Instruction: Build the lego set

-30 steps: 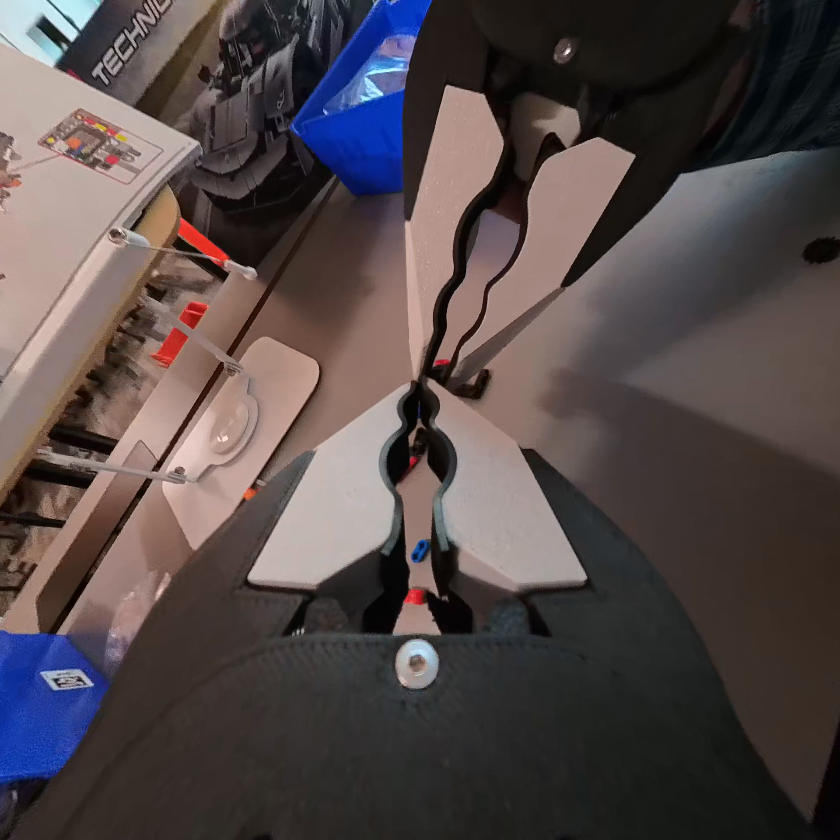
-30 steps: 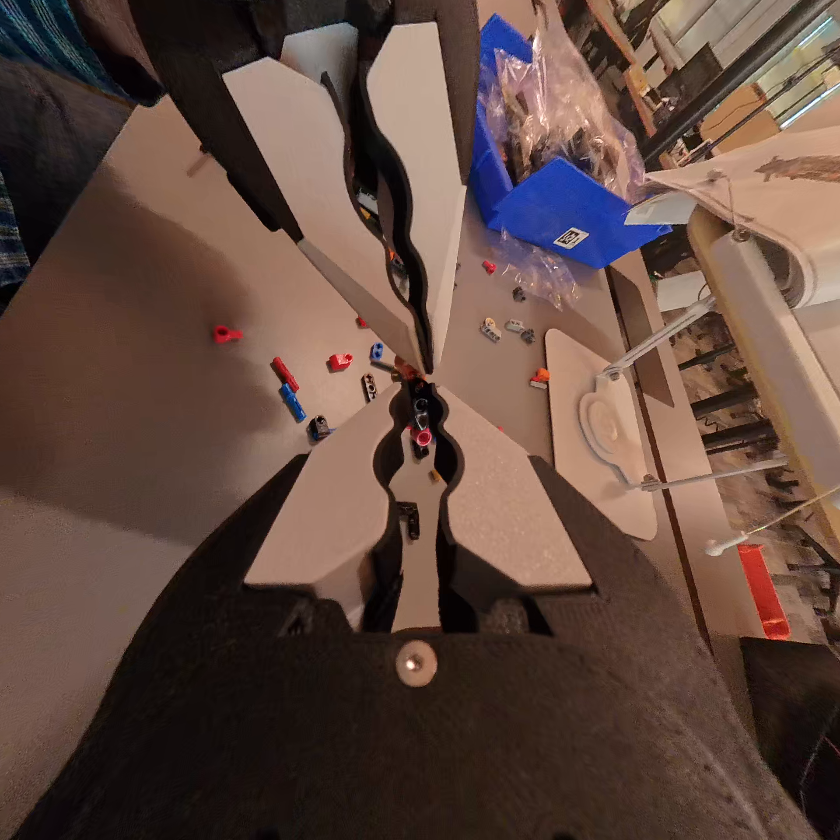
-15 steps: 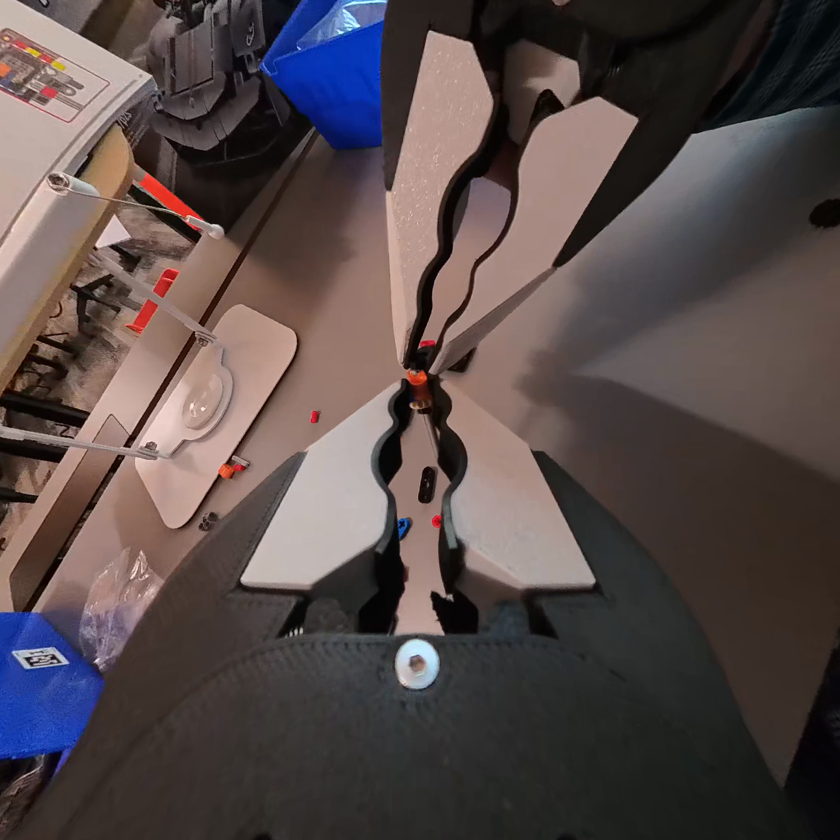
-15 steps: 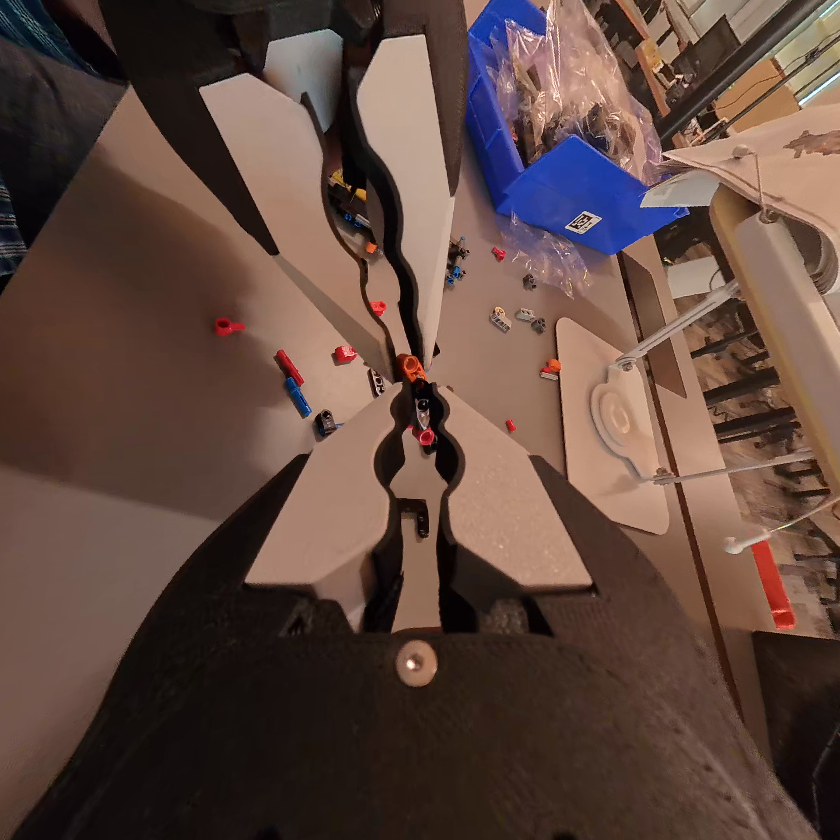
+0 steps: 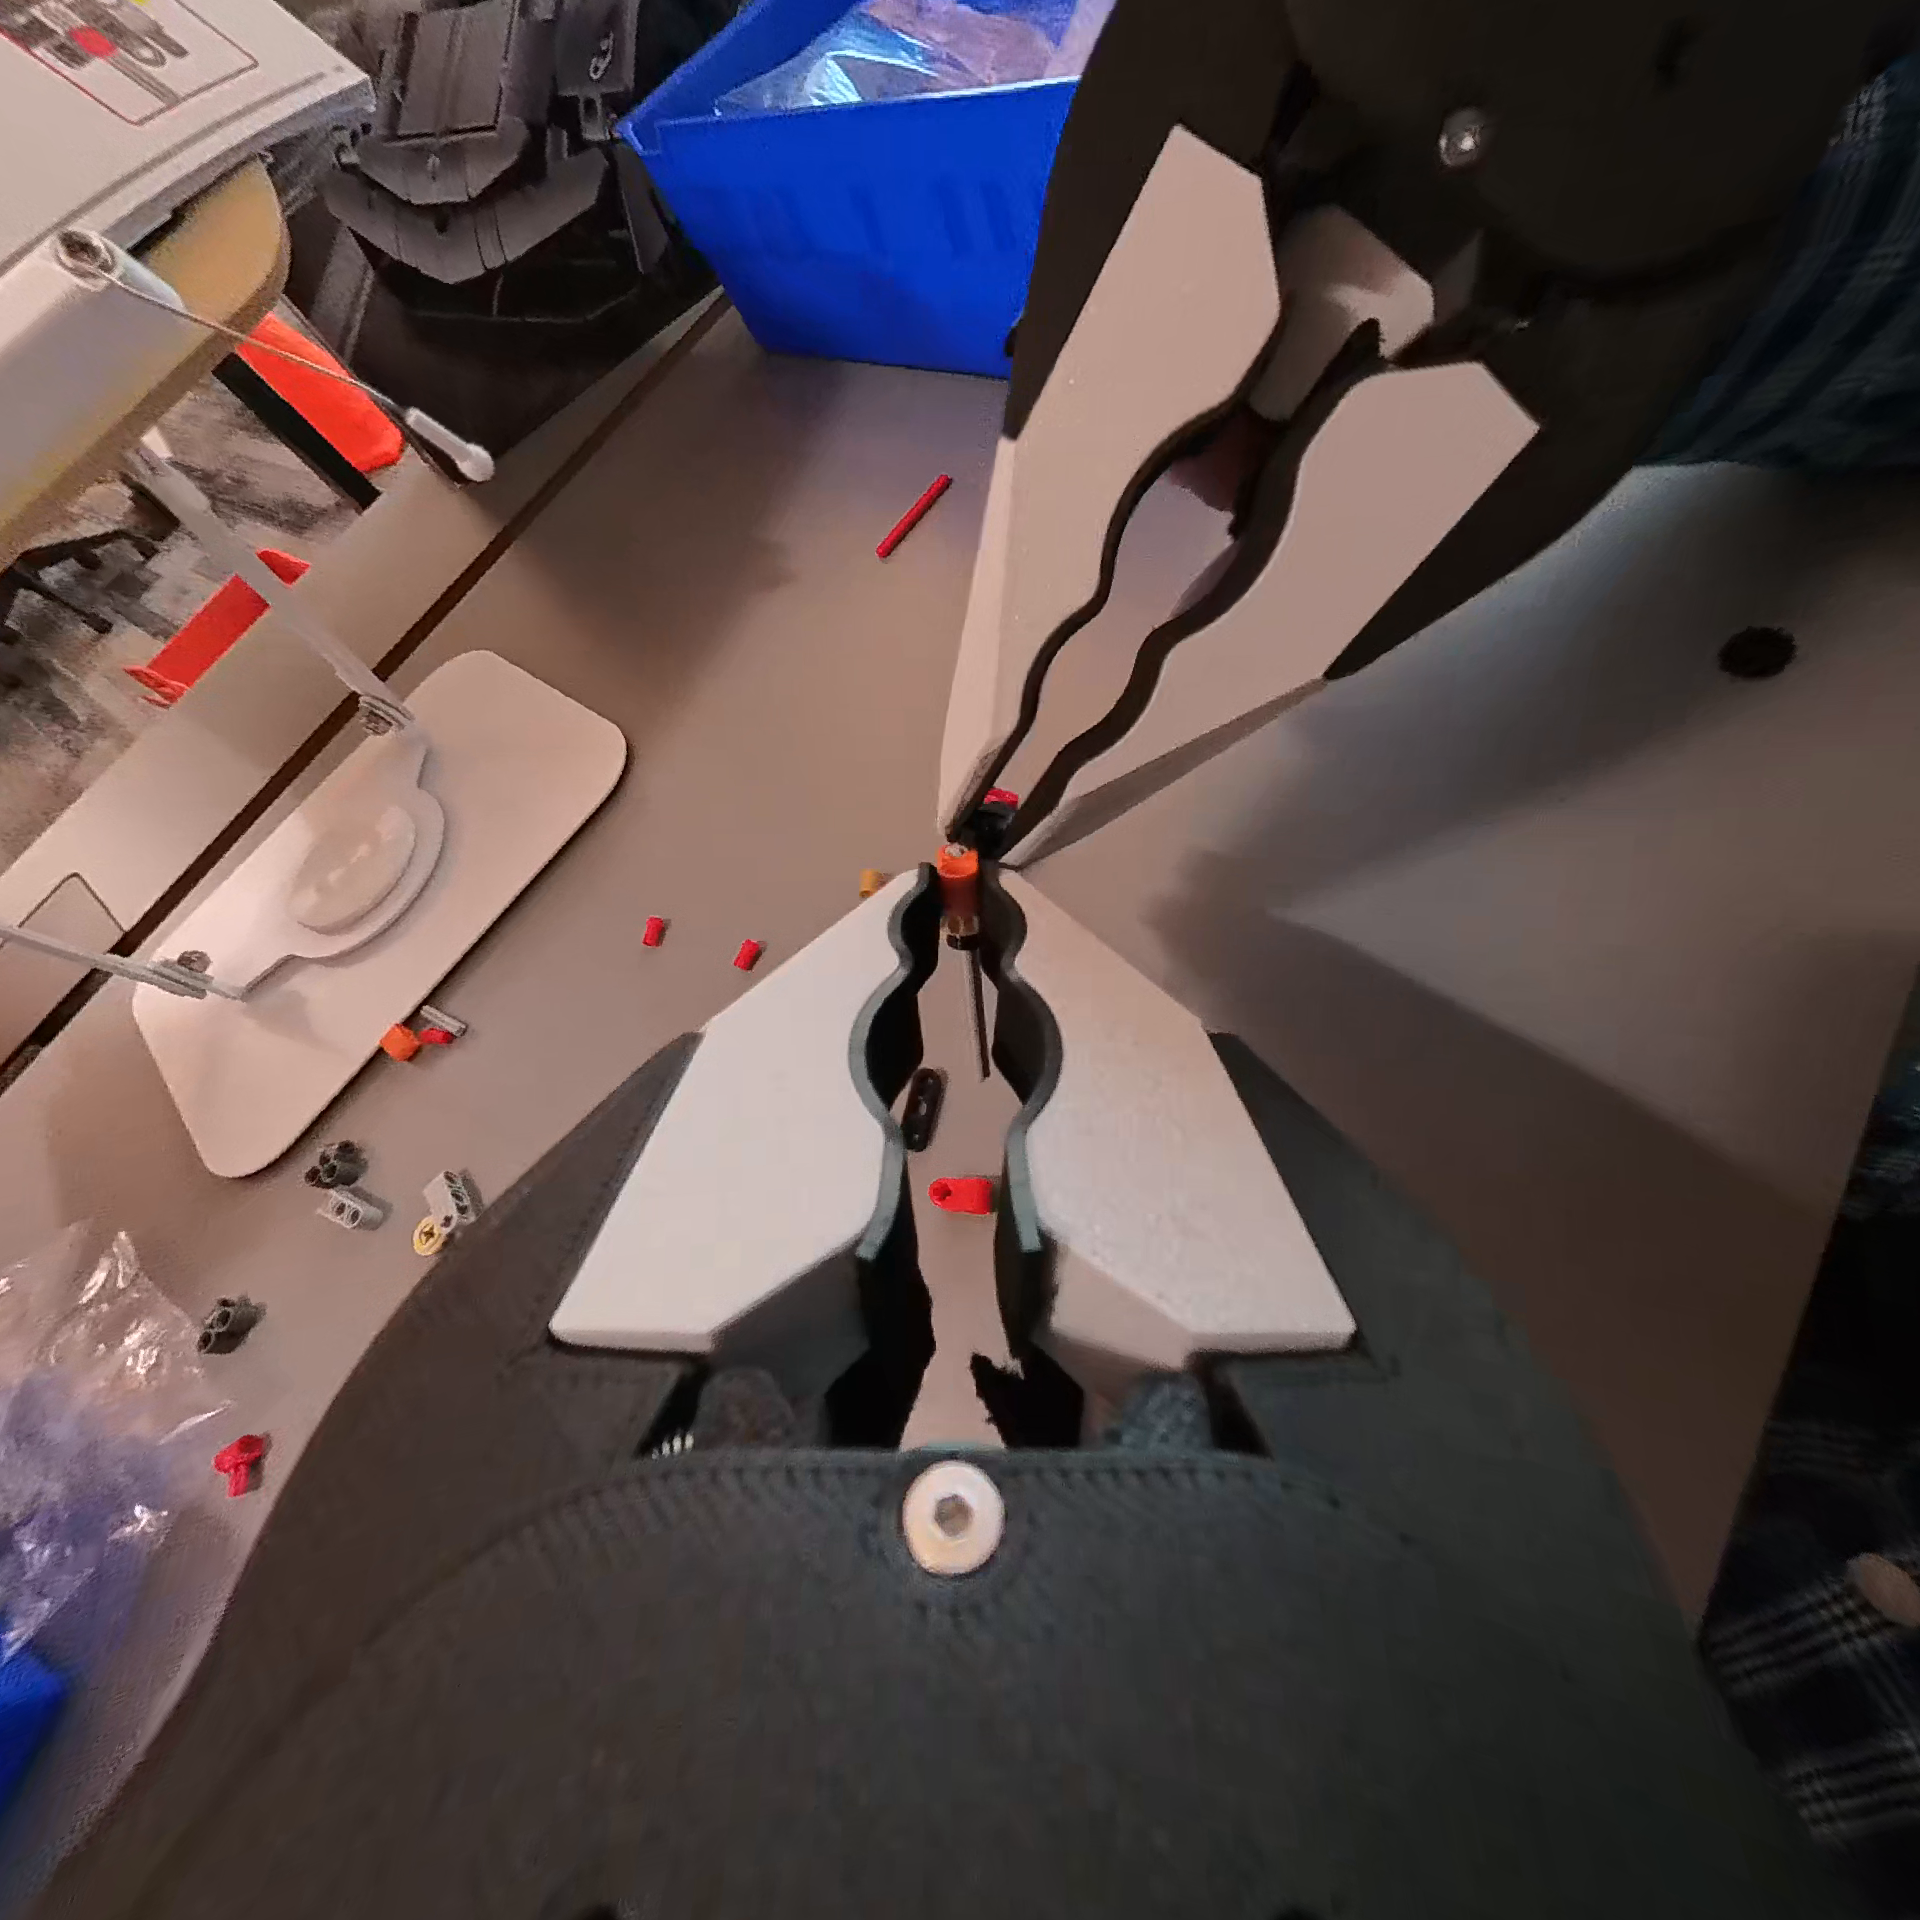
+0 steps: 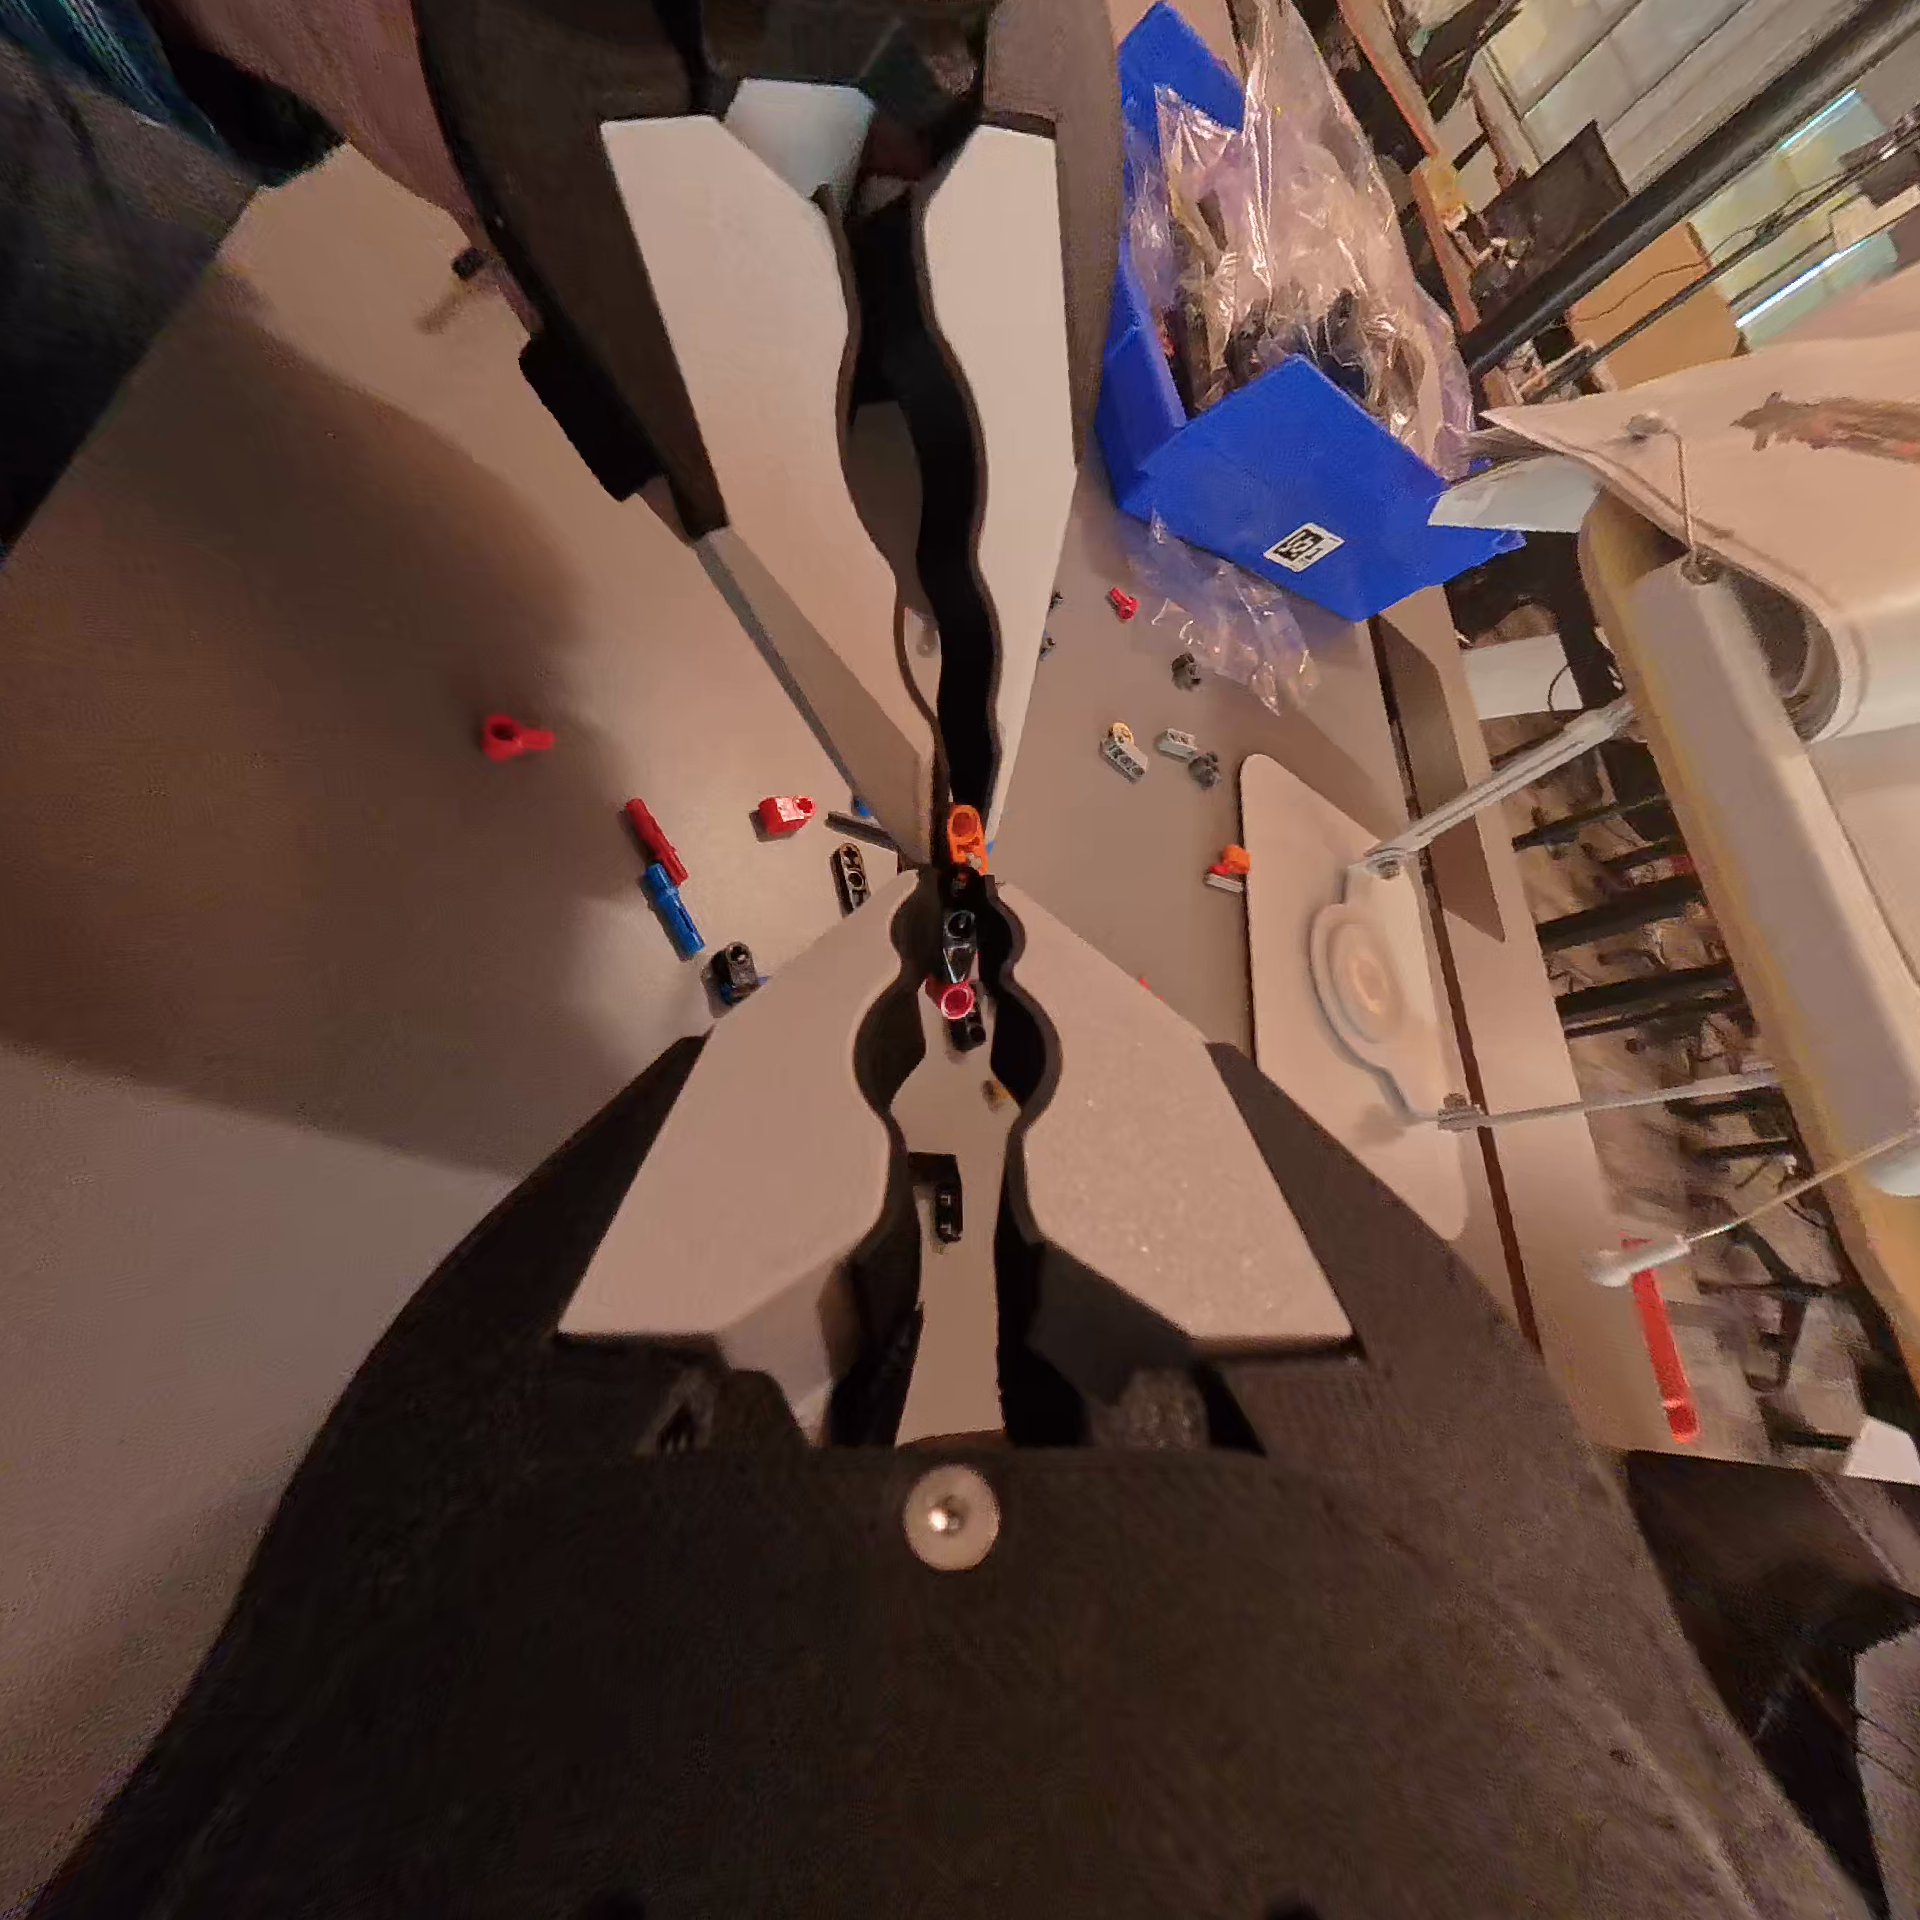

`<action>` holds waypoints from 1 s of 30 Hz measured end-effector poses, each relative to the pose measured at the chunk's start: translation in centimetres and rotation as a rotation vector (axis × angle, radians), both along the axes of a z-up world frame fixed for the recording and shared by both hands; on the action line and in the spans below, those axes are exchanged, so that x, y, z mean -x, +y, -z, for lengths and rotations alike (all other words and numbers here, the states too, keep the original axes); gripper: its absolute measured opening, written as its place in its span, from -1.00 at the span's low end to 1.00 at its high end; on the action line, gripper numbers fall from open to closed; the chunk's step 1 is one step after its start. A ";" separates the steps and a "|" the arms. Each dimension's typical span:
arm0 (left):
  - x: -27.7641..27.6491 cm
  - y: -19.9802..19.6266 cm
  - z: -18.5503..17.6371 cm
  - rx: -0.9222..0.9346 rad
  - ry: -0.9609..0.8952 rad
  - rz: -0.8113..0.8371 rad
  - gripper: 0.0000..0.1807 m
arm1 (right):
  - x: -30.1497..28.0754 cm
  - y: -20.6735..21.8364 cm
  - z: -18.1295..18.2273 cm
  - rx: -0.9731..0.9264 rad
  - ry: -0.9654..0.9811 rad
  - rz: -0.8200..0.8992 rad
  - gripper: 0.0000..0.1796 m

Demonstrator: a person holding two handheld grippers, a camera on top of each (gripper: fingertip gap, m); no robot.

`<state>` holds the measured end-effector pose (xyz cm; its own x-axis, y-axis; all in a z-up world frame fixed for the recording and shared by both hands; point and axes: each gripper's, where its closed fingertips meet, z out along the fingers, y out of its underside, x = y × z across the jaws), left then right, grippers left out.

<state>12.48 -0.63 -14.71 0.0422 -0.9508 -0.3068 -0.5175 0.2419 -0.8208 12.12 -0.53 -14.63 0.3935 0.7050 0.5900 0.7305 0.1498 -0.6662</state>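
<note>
My left gripper [image 5: 961, 883] is shut on a small orange connector [image 5: 956, 871] with a thin black axle [image 5: 977, 1013] running back between its fingers. My right gripper [image 6: 956, 883] is shut on a small black and red assembly [image 6: 958, 961]. The two grippers face each other tip to tip above the grey table [image 5: 727, 623]. The orange connector [image 6: 964, 831] sits right at the right gripper's tips. In the left wrist view the right gripper [image 5: 987, 831] comes in from above with the assembly [image 5: 995, 805] at its tip. Where the two parts meet is hidden.
Loose pieces lie on the table: a red pin [image 6: 516, 736], a red-and-blue pin [image 6: 665, 873], a red piece [image 6: 784, 812], grey connectors [image 5: 447, 1205], a red axle [image 5: 912, 516]. A blue bin [image 6: 1299, 499] with plastic bags and a white booklet stand [image 6: 1351, 935] are beside them.
Both grippers have risen together from the table, tips staying close. The orange connector, hidden a second ago, shows between the tips. More loose pieces have come into view.
</note>
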 end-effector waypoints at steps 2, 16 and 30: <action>0.0 0.0 -0.1 0.014 -0.014 -0.002 -0.95 | 0.0 0.0 -0.1 -0.002 0.007 -0.004 -0.97; -0.2 -0.5 -0.4 -0.082 -0.019 0.031 -0.94 | -0.2 -0.3 -0.4 0.133 0.153 -0.043 -0.96; -0.2 -2.1 1.6 -0.263 0.051 0.142 -0.94 | 0.1 -1.8 0.3 0.485 0.359 -0.166 -0.97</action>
